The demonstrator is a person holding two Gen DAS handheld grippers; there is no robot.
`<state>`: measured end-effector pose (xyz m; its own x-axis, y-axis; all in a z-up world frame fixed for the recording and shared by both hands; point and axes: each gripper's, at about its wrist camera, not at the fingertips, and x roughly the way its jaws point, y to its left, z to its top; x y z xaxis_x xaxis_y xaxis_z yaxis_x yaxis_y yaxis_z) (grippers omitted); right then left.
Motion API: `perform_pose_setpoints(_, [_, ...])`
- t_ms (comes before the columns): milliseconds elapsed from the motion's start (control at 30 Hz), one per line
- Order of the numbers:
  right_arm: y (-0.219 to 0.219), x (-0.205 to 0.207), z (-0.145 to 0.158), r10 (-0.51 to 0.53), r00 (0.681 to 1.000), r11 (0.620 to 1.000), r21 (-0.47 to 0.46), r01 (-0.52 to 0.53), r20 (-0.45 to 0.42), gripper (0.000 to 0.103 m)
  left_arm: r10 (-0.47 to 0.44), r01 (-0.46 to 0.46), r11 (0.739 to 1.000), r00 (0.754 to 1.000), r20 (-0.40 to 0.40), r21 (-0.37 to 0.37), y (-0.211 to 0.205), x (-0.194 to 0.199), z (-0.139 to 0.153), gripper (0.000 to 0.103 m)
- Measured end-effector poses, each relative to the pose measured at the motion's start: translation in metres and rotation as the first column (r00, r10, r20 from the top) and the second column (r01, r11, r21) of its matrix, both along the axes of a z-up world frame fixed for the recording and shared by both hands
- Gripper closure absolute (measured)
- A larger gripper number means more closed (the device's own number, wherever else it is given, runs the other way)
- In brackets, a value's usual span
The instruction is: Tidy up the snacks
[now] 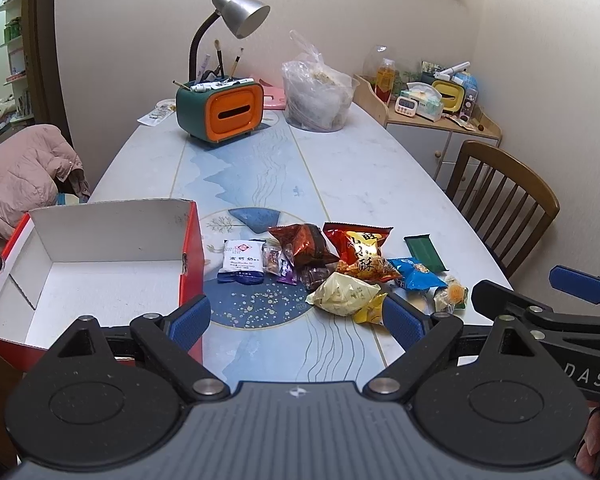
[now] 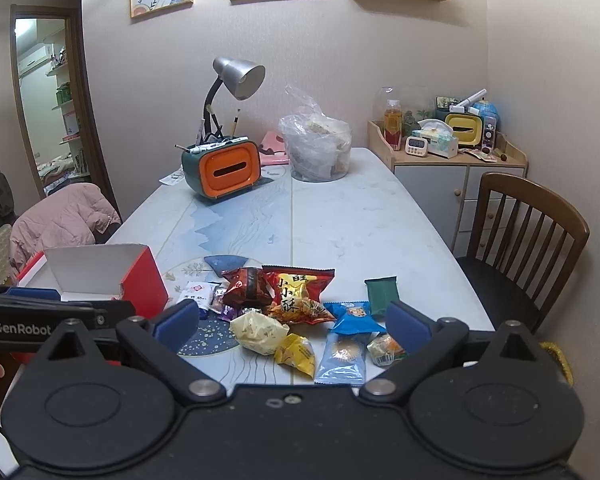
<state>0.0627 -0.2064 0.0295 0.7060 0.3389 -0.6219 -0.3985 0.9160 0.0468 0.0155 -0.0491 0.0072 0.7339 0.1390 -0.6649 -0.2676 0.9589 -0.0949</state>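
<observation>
Both tongs apart, holding nothing | snacks [image 2: 296,312] heaped beside red box [image 1: 100,264]

Both cameras sit low behind their own grippers at the near end of the table [image 1: 340,168], looking forward along it toward the far wall. The left view is set close beside the open box [image 1: 100,256], with the left gripper [image 1: 296,320] spread across its lower edge and part of the right gripper [image 1: 572,300] at its right edge; the right view sits a little farther right and back, over the right gripper [image 2: 292,322]. Both views share the snack pile [image 2: 300,312], the box, the lamp [image 2: 236,80] and the wooden chair [image 2: 528,240].
</observation>
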Motion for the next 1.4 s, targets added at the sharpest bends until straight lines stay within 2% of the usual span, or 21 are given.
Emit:
perform_pose_setpoints(533, [-0.024, 0.026, -0.022, -0.004, 0.998, 1.000, -0.015, 0.003, -0.056, 0.003, -0.024, 0.021, 0.999, 0.995, -0.101, -0.029, -0.023, 0.044, -0.028, 0.010])
perform_pose_setpoints(800, [-0.042, 0.055, -0.045, 0.039, 0.992, 0.999, -0.006, -0.040, -0.120, 0.011, -0.040, 0.034, 0.999, 0.989, -0.145, -0.041, -0.030, 0.076, -0.045, 0.010])
perform_pose_setpoints(900, [-0.049, 0.070, -0.059, 0.057, 0.989, 0.998, -0.032, -0.062, -0.137, 0.015, -0.032, 0.028, 0.999, 0.988, -0.152, -0.032, -0.028, 0.089, -0.054, 0.010])
perform_pose_setpoints(1033, [-0.059, 0.095, -0.082, 0.055, 0.985, 0.994, -0.088, -0.070, -0.166, 0.021, -0.017, 0.002, 0.997, 0.981, -0.192, -0.080, -0.021, 0.109, -0.066, 0.010])
perform_pose_setpoints(1233, [-0.067, 0.129, -0.115, 0.097, 0.975, 0.980, -0.150, -0.129, -0.201, 0.023, 0.006, -0.029, 0.995, 0.976, -0.218, -0.099, -0.014, 0.136, -0.077, 0.010])
perform_pose_setpoints(1400, [-0.068, 0.148, -0.127, 0.162, 0.962, 0.963, -0.178, -0.203, -0.220, 0.024, 0.006, -0.049, 0.987, 0.965, -0.263, -0.154, -0.008, 0.165, -0.089, 0.010])
